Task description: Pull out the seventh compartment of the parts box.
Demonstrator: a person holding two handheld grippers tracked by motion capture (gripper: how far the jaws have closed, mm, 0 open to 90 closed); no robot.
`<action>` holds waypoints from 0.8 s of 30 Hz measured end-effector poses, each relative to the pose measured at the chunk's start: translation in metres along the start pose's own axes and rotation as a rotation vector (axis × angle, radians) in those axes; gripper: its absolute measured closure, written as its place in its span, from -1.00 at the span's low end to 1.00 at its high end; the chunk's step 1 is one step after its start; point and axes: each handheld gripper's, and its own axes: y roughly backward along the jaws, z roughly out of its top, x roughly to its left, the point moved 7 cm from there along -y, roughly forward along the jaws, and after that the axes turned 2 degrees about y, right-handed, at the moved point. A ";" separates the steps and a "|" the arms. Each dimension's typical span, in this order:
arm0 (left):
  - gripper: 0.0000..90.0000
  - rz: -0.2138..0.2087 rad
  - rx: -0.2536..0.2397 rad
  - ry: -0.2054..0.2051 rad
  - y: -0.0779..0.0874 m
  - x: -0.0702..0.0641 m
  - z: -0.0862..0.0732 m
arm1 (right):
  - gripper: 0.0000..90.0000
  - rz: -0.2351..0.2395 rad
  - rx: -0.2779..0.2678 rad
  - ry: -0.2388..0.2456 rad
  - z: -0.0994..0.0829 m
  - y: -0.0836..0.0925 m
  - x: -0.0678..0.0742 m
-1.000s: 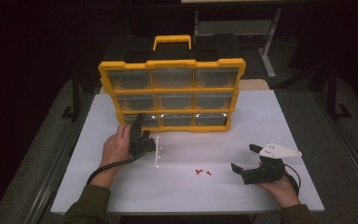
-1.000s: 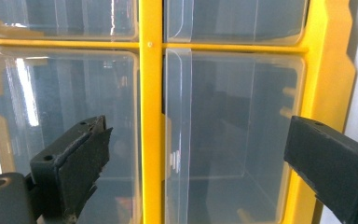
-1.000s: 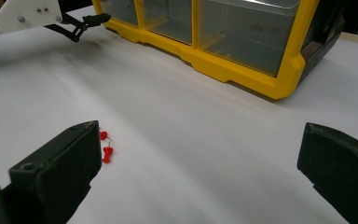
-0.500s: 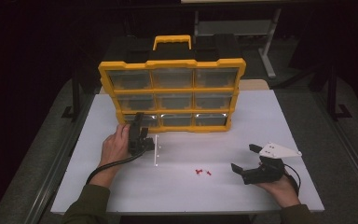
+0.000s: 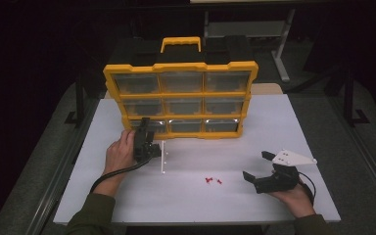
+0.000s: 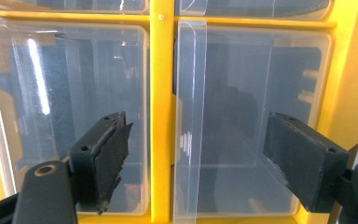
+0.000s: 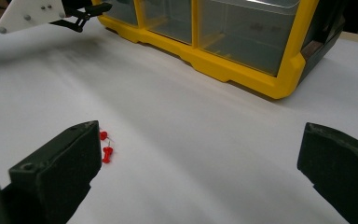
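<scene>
Now | left gripper point(image 6: 193, 158) jaws closing around clear drawer point(image 6: 190, 116) (glossy, perhaps untouched) | right gripper point(image 7: 198, 163) wide.

dark olive sleeves, black tools point(image 5: 262, 172)

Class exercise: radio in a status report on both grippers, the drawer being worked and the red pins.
Left gripper open, jaws just closing around clear drawer front, not pressing yet. Right gripper open, resting on table. Red pins loose mid-table, nothing blocking.
</scene>
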 end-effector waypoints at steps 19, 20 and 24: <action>-0.21 0.002 0.008 0.011 0.000 0.001 -0.003 | -1.00 0.000 0.000 0.001 0.000 0.000 0.000; -0.19 0.001 0.012 0.008 0.000 0.002 -0.003 | -1.00 0.000 0.000 0.000 0.000 0.000 0.000; -0.08 -0.003 0.016 0.014 0.000 0.003 -0.003 | -1.00 0.000 0.000 0.000 0.000 0.000 0.000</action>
